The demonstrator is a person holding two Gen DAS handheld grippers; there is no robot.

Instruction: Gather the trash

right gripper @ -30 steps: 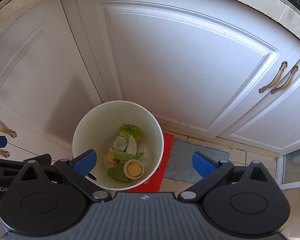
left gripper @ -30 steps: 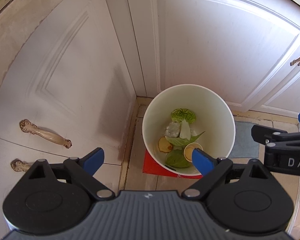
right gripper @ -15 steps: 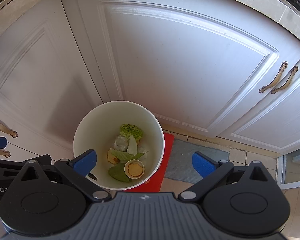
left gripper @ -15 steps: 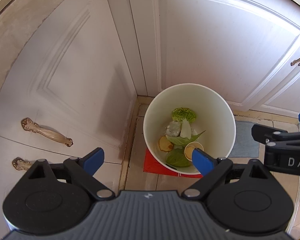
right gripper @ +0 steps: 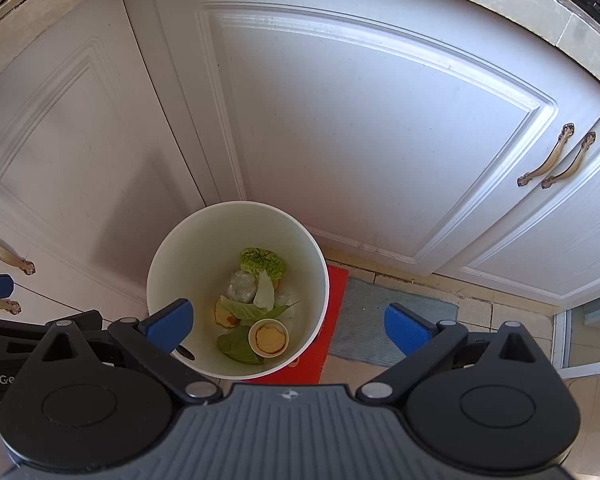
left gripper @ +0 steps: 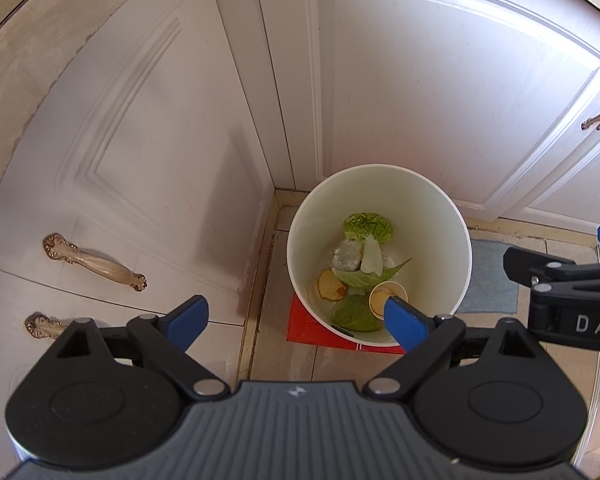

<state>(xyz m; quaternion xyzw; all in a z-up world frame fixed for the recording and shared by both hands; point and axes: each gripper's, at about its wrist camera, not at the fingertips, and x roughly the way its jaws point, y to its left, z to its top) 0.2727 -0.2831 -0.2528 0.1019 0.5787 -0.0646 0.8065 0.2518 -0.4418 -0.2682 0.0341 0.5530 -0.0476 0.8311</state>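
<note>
A white round bin stands on the floor in the corner of white cabinets; it also shows in the right wrist view. Inside lie green leaves, a crumpled clear wrapper, a yellow peel and a small paper cup with yellow residue. My left gripper is open and empty, high above the bin's left front. My right gripper is open and empty, high above the bin's right front.
White cabinet doors with brass handles surround the bin. A red mat lies under the bin and a grey mat beside it on the tiled floor. The counter edge runs above.
Both grippers have lifted slightly and stayed open; the bin looks a little smaller and further away. The contents have not moved.
</note>
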